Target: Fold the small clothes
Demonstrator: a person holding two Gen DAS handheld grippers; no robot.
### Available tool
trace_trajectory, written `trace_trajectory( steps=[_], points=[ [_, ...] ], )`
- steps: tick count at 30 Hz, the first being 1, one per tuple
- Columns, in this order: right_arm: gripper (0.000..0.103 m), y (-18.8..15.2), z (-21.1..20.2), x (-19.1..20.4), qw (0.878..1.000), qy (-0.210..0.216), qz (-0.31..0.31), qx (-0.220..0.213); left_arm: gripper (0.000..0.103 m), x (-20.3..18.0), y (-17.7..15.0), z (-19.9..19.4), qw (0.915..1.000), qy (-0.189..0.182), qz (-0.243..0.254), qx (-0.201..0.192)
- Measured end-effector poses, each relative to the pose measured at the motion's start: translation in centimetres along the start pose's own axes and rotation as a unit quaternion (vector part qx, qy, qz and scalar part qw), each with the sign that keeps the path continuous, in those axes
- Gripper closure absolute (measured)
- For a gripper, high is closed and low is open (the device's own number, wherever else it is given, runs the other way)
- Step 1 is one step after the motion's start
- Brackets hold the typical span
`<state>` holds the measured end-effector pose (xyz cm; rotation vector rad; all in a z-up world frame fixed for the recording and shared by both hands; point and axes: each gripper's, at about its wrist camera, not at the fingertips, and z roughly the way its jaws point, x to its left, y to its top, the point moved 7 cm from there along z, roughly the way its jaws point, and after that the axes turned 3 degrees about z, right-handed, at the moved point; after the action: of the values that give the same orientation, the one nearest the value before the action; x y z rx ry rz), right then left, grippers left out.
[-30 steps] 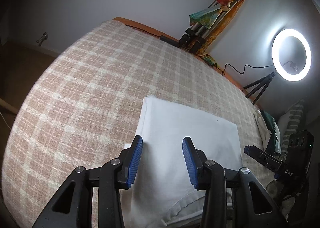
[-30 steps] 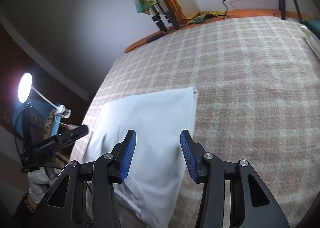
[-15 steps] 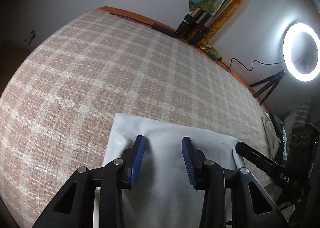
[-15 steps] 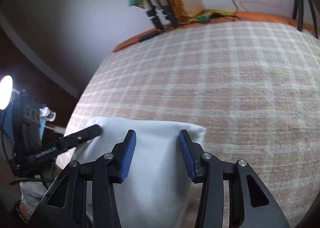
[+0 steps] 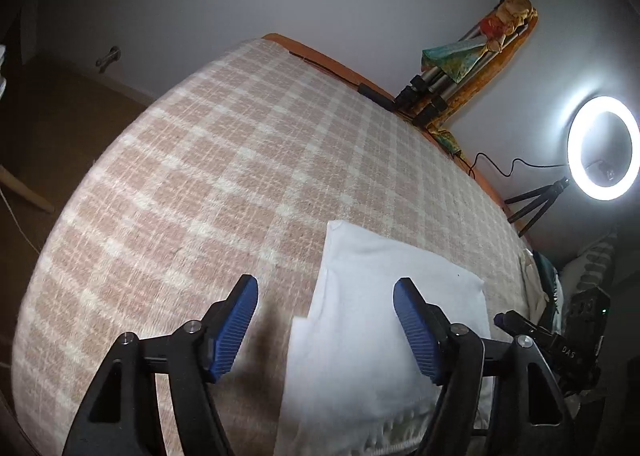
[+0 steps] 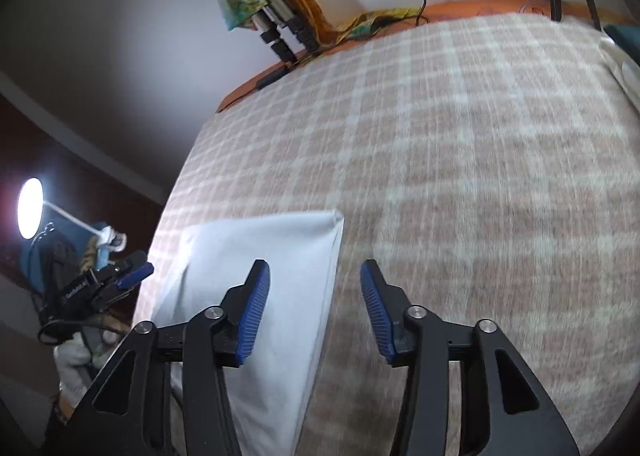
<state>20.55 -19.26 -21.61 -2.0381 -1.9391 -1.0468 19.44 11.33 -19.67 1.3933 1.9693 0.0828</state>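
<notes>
Left wrist view: left gripper (image 5: 325, 318) with blue-padded fingers (image 5: 236, 326) spread wide, grasping nothing, above the left edge of a folded white garment (image 5: 384, 320) lying flat on a checked bedspread (image 5: 240, 160). Right gripper (image 5: 520, 326) just beyond the garment's right edge. Lit ring light (image 5: 603, 147) at far right.

Right wrist view: right gripper (image 6: 314, 314) likewise released, straddling the right edge of the folded white garment (image 6: 260, 252). Left gripper (image 6: 132, 276) beside the garment's left edge. Checked bedspread (image 6: 460, 156) blurred.
</notes>
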Motion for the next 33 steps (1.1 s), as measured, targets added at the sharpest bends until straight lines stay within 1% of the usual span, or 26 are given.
trace_trajectory(
  steps=[2, 5, 7, 10, 11, 12, 13, 14, 15, 19, 22, 24, 25, 26, 27, 28, 29, 31, 33],
  points=[
    [0.050, -0.9, -0.3, -0.3, 1.000, 0.014, 0.007, 0.011, 0.028, 1.0, -1.4, -0.8, 0.9995, -0.016, -0.022, 0.016],
    [0.050, -2.5, -0.4, -1.3, 0.997, 0.053, 0.048, 0.035, 0.028, 1.9, -3.8, -1.1, 0.9966, -0.040, -0.056, 0.045],
    [0.050, -3.1, -0.6, -1.7, 0.994, 0.077, 0.066, 0.034, 0.028, 2.1, -5.3, -1.0, 0.9943, -0.053, -0.070, 0.060],
    [0.050, -3.5, -0.8, -1.8, 0.991, 0.098, 0.082, 0.036, 0.029, 1.7, -6.7, -0.3, 0.9919, -0.066, -0.078, 0.076],
    [0.050, -3.4, -0.7, -1.8, 0.990, 0.102, 0.086, 0.036, 0.029, 1.5, -6.6, -0.4, 0.9932, -0.062, -0.073, 0.065],
    [0.050, -3.4, -0.7, -1.7, 0.990, 0.105, 0.089, 0.035, 0.029, 1.2, -6.7, -0.3, 0.9936, -0.061, -0.069, 0.066],
    [0.049, -3.4, -0.5, -1.5, 0.989, 0.109, 0.092, 0.036, 0.029, 0.8, -6.7, -0.2, 0.9929, -0.068, -0.069, 0.069],
    [0.049, -3.3, -0.3, -1.2, 0.989, 0.112, 0.092, 0.036, 0.033, 0.5, -6.7, 0.1, 0.9918, -0.077, -0.071, 0.074],
    [0.049, -3.3, -0.1, -1.0, 0.989, 0.114, 0.090, 0.037, 0.033, 0.2, -6.7, 0.4, 0.9911, -0.081, -0.072, 0.077],
    [0.049, -3.1, 1.0, 0.2, 0.990, 0.113, 0.081, 0.039, 0.035, -0.9, -6.2, 1.1, 0.9908, -0.090, -0.065, 0.078],
    [0.049, -3.0, 1.8, 0.8, 0.989, 0.119, 0.081, 0.042, 0.040, -1.3, -5.8, 1.6, 0.9914, -0.086, -0.062, 0.077],
    [0.051, -2.8, 2.1, 1.1, 0.989, 0.117, 0.076, 0.040, 0.049, -1.2, -5.4, 1.8, 0.9921, -0.080, -0.062, 0.074],
    [0.054, -2.8, 2.3, 1.1, 0.990, 0.114, 0.076, 0.039, 0.054, -1.2, -5.3, 2.0, 0.9924, -0.076, -0.061, 0.075],
    [0.058, -2.8, 2.4, 1.1, 0.990, 0.111, 0.076, 0.039, 0.064, -1.1, -5.1, 2.2, 0.9932, -0.068, -0.058, 0.075],
    [0.066, -2.8, 2.6, 1.0, 0.990, 0.109, 0.076, 0.040, 0.070, -1.1, -5.0, 2.3, 0.9941, -0.061, -0.052, 0.073],
    [0.074, -2.9, 2.8, 1.0, 0.990, 0.106, 0.077, 0.044, 0.073, -1.2, -4.9, 2.5, 0.9945, -0.059, -0.048, 0.073],
    [0.078, -2.9, 3.0, 0.9, 0.991, 0.103, 0.076, 0.045, 0.079, -1.3, -4.9, 2.7, 0.9951, -0.055, -0.042, 0.071],
    [0.088, -3.0, 3.2, 1.1, 0.992, 0.099, 0.071, 0.046, 0.085, -1.9, -4.8, 2.8, 0.9967, -0.044, -0.021, 0.064],
    [0.092, -3.0, 3.0, 1.5, 0.994, 0.088, 0.059, 0.041, 0.091, -2.5, -4.7, 2.4, 0.9982, -0.032, 0.004, 0.051]
  ],
)
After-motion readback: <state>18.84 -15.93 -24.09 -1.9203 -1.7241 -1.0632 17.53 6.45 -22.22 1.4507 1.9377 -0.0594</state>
